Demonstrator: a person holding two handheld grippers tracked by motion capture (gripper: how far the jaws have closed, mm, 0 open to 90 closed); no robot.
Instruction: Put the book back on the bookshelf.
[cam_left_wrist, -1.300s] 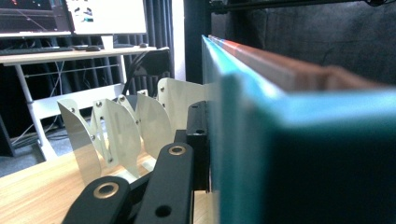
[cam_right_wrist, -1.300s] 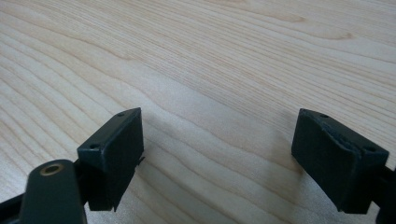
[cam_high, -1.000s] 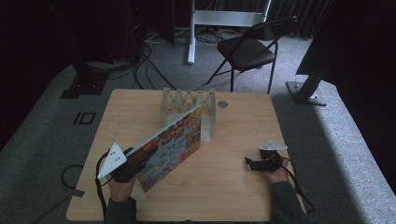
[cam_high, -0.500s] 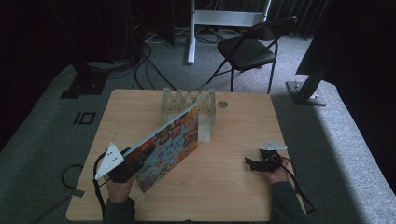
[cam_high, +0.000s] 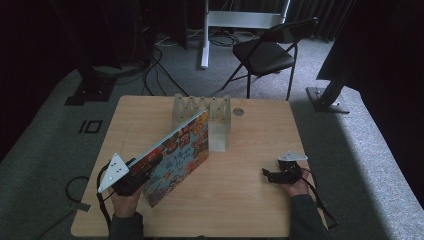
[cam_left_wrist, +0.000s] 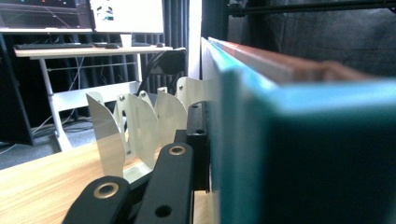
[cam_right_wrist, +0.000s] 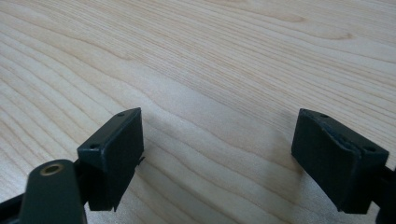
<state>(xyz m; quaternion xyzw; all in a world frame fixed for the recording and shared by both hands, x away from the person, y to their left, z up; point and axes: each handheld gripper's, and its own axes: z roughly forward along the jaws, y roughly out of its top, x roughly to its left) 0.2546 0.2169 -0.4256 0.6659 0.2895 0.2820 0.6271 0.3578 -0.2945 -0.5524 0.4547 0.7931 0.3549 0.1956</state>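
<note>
A colourful picture book (cam_high: 180, 155) stands tilted on edge over the left half of the wooden table (cam_high: 240, 200). My left gripper (cam_high: 137, 172) is shut on its near lower corner. The book's far top corner reaches a white slotted rack (cam_high: 202, 112) at the back middle of the table. In the left gripper view the book's teal edge (cam_left_wrist: 289, 140) lies pressed against the black jaw of the left gripper (cam_left_wrist: 210, 140), with the rack's dividers (cam_left_wrist: 135, 126) behind. My right gripper (cam_high: 270, 176) rests low at the right front of the table. It stands open (cam_right_wrist: 219, 154) over bare wood (cam_right_wrist: 233, 56).
A small round disc (cam_high: 238, 112) lies on the table just right of the rack. Beyond the far edge stand a black folding chair (cam_high: 267, 55) and a white desk frame (cam_high: 240, 20). Cables run over the floor at the left.
</note>
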